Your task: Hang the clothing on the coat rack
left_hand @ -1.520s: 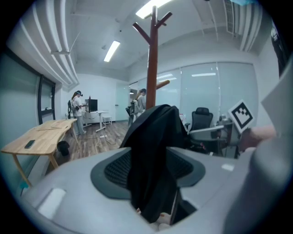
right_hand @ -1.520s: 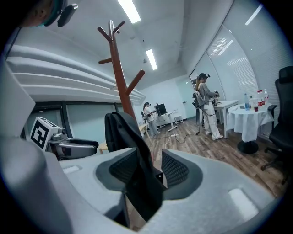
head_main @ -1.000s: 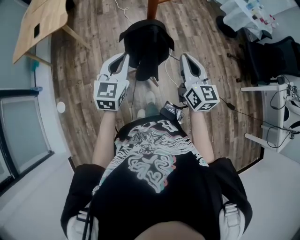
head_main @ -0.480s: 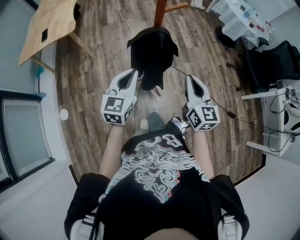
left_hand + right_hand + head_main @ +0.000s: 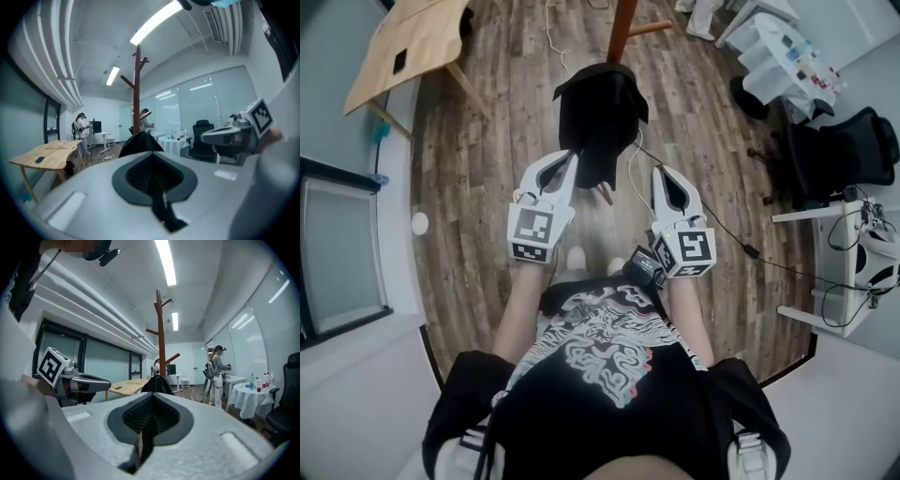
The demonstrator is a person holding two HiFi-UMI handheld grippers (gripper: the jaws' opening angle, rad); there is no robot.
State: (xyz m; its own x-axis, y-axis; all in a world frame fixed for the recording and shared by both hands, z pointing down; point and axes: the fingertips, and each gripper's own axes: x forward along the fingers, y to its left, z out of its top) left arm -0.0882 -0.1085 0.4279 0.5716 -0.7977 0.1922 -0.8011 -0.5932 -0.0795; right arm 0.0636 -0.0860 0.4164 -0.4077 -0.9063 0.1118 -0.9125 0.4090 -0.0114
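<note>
Forearms reach forward, left gripper (image 5: pixel 571 157) and right gripper (image 5: pixel 659 174) angled inward toward black clothing (image 5: pixel 600 108) hanging by the coat rack (image 5: pixel 623 28); both jaws clenched, empty.

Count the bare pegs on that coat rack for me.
3: top peg, short, pointing right; middle peg, pointing left; lower peg, pointing right. The black garment may hide others.

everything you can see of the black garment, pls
The garment is black, soft-looking cloth, draped in a peaked tent shape with folds tapering to a point. It sits by the rack pole, above the wood floor. What holds it up is hidden. The left claw tip overlaps its lower edge; contact unclear. The right claw is apart.
</note>
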